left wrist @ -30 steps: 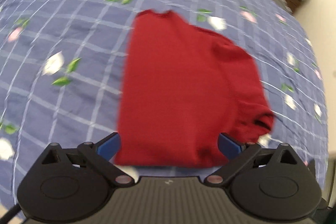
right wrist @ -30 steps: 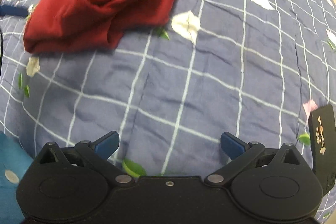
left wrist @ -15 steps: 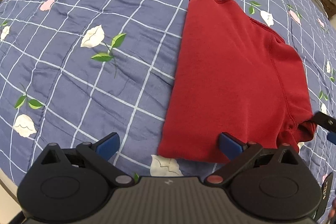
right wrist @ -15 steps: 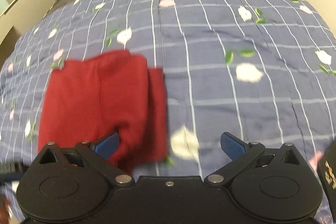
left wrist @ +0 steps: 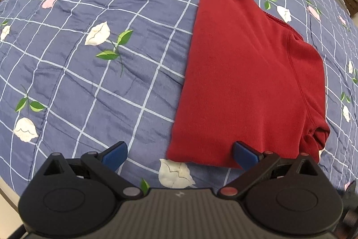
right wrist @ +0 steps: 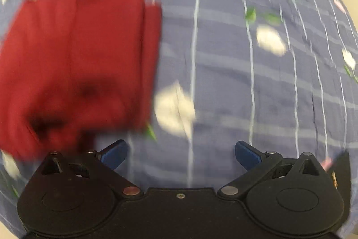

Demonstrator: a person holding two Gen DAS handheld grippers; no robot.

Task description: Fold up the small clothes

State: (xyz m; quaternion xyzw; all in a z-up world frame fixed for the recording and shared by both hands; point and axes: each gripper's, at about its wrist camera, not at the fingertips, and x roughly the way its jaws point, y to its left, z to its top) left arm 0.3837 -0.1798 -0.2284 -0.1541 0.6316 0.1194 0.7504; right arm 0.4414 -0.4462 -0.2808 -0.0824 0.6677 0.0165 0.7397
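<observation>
Floral bedspread (left wrist: pixel 94 82) bears folded red garment (left wrist: pixel 246 82).

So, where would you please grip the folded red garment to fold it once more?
Probably the near corner of the red garment by the open left gripper, coming in low from the near side. That bottom edge lies straight and flat on the quilt, while the right side is bunched.

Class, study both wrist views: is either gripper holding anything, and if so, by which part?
Nothing is held. The left gripper and right gripper both stand open and empty above the bedspread; the folded red garment lies free.
</observation>
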